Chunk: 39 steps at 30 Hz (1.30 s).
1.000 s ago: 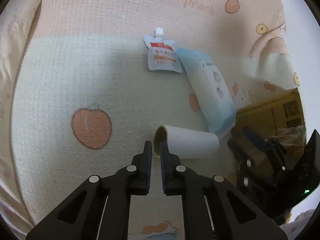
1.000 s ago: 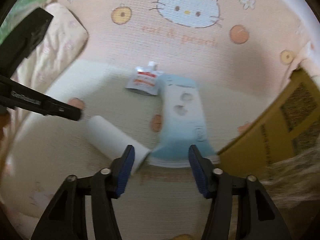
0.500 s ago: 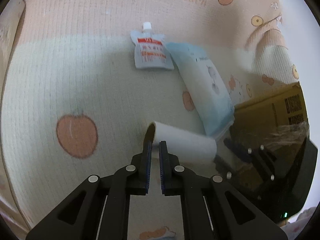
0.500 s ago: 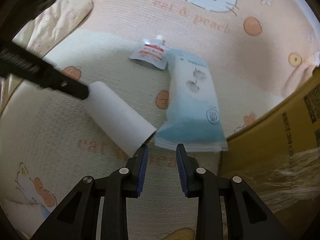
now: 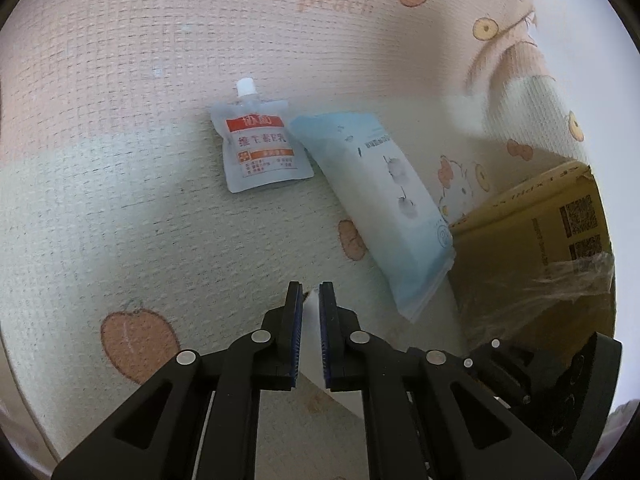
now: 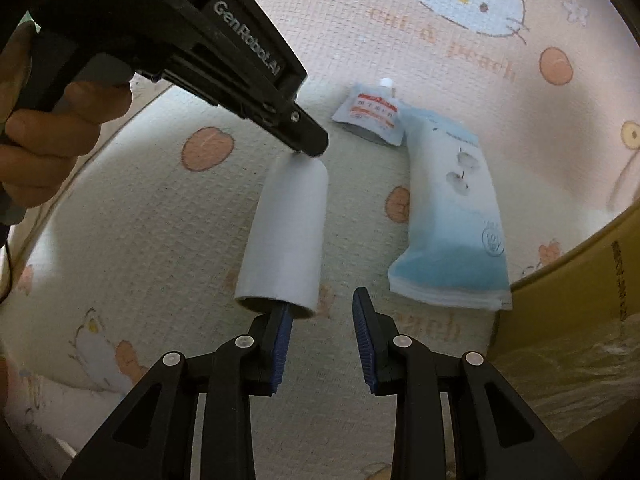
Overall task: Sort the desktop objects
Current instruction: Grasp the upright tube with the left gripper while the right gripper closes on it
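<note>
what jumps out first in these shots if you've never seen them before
The white cardboard-cored paper roll stands out at centre, its far rim pinched by the left gripper and its near open end at the open right gripper. To its right lie a long pale-blue tissue pack and a small white spouted pouch on the peach-print cloth.

the cardboard box (image 6: 576, 280) is cut off at the right edge, and the pouch (image 5: 262, 148) print is too small to read

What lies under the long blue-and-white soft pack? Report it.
The long blue-and-white soft pack lies flat on the peach-print woven mat, its top corner seemingly over the small white spouted pouch. A peach print shows beside its edge; anything beneath is covered.
</note>
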Each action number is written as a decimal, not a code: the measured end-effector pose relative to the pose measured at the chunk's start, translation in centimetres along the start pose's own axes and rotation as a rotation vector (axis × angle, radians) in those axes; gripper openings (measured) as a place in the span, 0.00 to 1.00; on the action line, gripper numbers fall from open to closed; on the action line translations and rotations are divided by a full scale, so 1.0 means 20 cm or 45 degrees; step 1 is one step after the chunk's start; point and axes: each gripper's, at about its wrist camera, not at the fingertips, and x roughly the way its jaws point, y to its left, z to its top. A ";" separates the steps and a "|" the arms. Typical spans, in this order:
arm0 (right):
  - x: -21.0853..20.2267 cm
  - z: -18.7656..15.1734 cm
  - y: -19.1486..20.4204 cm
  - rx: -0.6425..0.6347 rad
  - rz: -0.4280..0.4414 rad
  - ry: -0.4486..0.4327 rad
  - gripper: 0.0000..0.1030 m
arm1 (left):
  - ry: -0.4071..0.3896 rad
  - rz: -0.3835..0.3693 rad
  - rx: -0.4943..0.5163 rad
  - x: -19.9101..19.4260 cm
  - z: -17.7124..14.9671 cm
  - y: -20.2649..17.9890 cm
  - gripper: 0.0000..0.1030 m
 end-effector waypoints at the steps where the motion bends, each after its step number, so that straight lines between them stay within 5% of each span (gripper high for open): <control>1: 0.00 -0.01 -0.01 0.006 0.027 -0.001 0.26 | -0.008 -0.003 -0.019 -0.02 -0.01 0.01 0.12; 9: -0.10 -0.09 -0.15 0.209 0.178 -0.051 0.27 | 0.013 -0.093 -0.197 -0.10 -0.09 0.09 0.25; 14: -0.13 -0.03 -0.14 0.191 0.191 -0.120 0.41 | 0.020 -0.089 -0.226 -0.08 -0.14 0.09 0.43; 32: 0.09 -0.01 -0.09 0.211 0.278 -0.013 0.48 | 0.104 -0.202 -0.414 0.14 -0.14 0.14 0.47; 39: 0.14 -0.01 -0.05 0.187 0.314 0.013 0.47 | 0.083 -0.182 -0.334 0.12 -0.14 0.08 0.47</control>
